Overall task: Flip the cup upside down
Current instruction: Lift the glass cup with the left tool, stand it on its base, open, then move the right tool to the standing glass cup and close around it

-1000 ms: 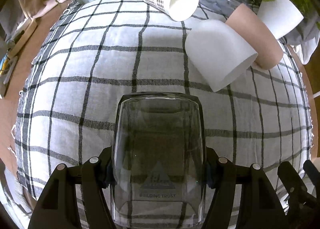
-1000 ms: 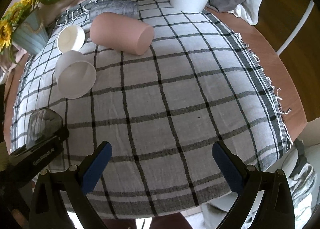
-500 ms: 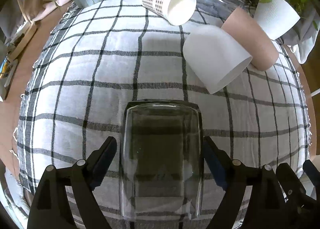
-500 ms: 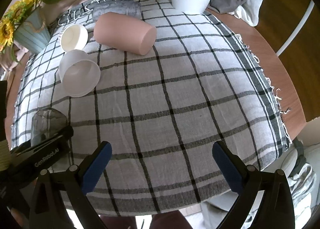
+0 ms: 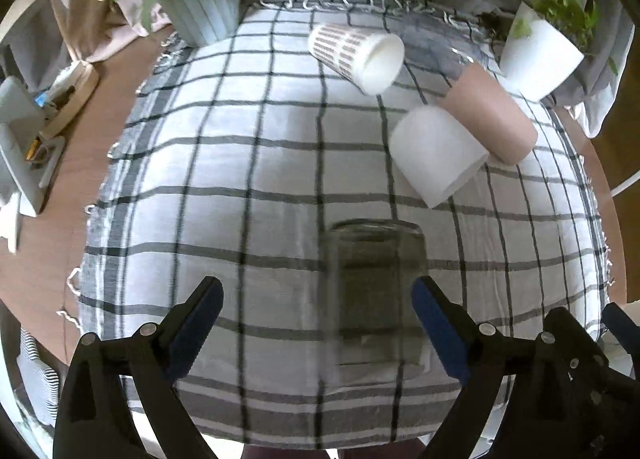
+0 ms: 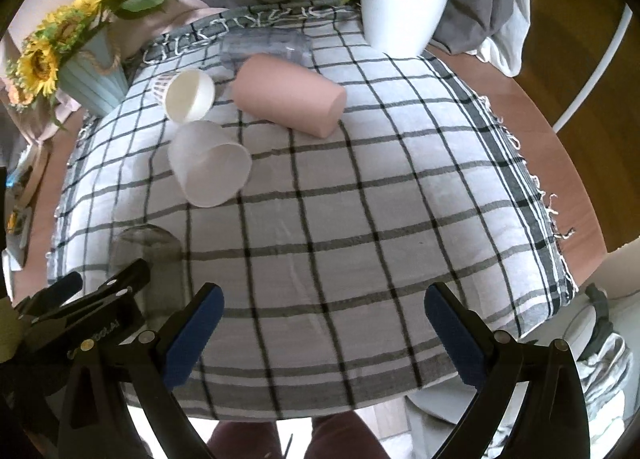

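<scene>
A clear smoky glass cup [image 5: 376, 299] stands upside down on the checked cloth [image 5: 248, 163], near its front edge. My left gripper [image 5: 318, 317] is open, with the cup standing free between its blue-padded fingers, nearer the right one. The cup also shows in the right wrist view [image 6: 150, 271], partly behind the left gripper's black body. My right gripper [image 6: 324, 323] is open and empty over the front of the cloth.
A white cup [image 5: 438, 155], a pink cup [image 5: 490, 113] and a patterned paper cup [image 5: 356, 55] lie on their sides at the back. A clear cup [image 6: 266, 47] lies behind the pink one. A sunflower vase [image 5: 200, 5] and a white plant pot [image 5: 538, 55] stand at the back corners.
My left gripper has opened, let go of the glass cup and pulled back from it. The cup stands free on the cloth. The right gripper has hardly moved.
</scene>
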Action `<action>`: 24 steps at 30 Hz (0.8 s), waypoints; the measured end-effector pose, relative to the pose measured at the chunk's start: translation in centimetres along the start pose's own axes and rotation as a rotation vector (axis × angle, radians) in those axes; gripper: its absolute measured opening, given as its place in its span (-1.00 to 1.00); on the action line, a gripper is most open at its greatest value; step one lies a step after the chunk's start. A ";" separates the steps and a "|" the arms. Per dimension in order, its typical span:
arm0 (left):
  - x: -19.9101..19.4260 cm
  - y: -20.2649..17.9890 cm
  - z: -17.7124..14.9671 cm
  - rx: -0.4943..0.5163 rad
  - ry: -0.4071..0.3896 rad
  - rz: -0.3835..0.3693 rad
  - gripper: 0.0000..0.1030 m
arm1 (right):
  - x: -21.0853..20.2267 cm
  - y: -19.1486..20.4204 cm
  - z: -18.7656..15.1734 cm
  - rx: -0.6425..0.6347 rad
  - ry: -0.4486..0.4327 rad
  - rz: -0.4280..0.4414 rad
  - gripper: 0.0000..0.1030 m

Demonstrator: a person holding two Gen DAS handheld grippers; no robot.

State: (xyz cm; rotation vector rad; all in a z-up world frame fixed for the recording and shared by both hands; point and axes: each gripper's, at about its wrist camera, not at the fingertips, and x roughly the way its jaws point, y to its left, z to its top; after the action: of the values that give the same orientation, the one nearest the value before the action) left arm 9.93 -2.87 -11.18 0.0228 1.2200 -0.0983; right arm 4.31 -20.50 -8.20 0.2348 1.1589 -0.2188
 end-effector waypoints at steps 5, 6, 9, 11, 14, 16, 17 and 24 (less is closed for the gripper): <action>-1.8 1.7 0.1 -0.020 -0.016 -0.024 0.90 | -1.4 1.1 0.1 0.010 -0.008 0.024 0.96; -2.1 2.0 0.2 -0.016 -0.024 -0.017 0.91 | -1.6 1.2 0.1 0.013 -0.012 0.024 0.96; -2.6 2.8 0.3 -0.008 -0.038 0.004 0.91 | -2.1 2.1 0.3 0.008 -0.021 0.025 0.96; -2.9 3.6 0.3 -0.009 -0.040 0.011 0.92 | -2.1 2.8 0.4 -0.001 -0.023 0.026 0.96; -2.9 5.0 0.3 -0.021 -0.035 0.034 0.92 | -2.1 4.2 0.5 -0.015 -0.028 0.037 0.96; -2.9 6.0 0.3 -0.032 -0.031 0.047 0.92 | -1.9 5.1 0.6 -0.023 -0.023 0.048 0.96; -2.8 6.3 0.3 -0.035 -0.028 0.052 0.92 | -1.8 5.5 0.6 -0.029 -0.020 0.051 0.96; -1.8 10.0 -0.1 -0.071 -0.003 0.115 0.92 | -0.1 9.4 0.9 -0.083 0.015 0.082 0.96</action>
State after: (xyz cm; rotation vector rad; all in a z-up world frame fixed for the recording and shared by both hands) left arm 10.09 7.18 -9.92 0.0308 1.2162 0.0452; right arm 7.79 -11.77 -7.15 0.2108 1.1684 -0.0968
